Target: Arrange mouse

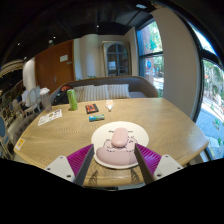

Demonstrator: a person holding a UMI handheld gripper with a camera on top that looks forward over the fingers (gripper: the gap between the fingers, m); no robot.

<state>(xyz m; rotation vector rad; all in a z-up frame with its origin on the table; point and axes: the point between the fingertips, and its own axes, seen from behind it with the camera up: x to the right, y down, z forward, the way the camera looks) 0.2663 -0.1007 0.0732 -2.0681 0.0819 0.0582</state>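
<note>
A pale pink mouse [118, 147] sits between my two fingers, and its sides touch both magenta pads. My gripper [117, 152] is shut on it and holds it at the near edge of a round white mouse pad [120, 130]. The pad lies on the round wooden table [160, 120]. The mouse hides the near part of the pad, and I cannot tell whether the mouse's underside touches it.
Beyond the pad on the table are a green bottle [72, 99], a small dark red item [92, 108], a blue item [96, 117], a white cup [110, 104] and a sheet of paper [50, 116]. A curved bench [105, 90] stands behind the table.
</note>
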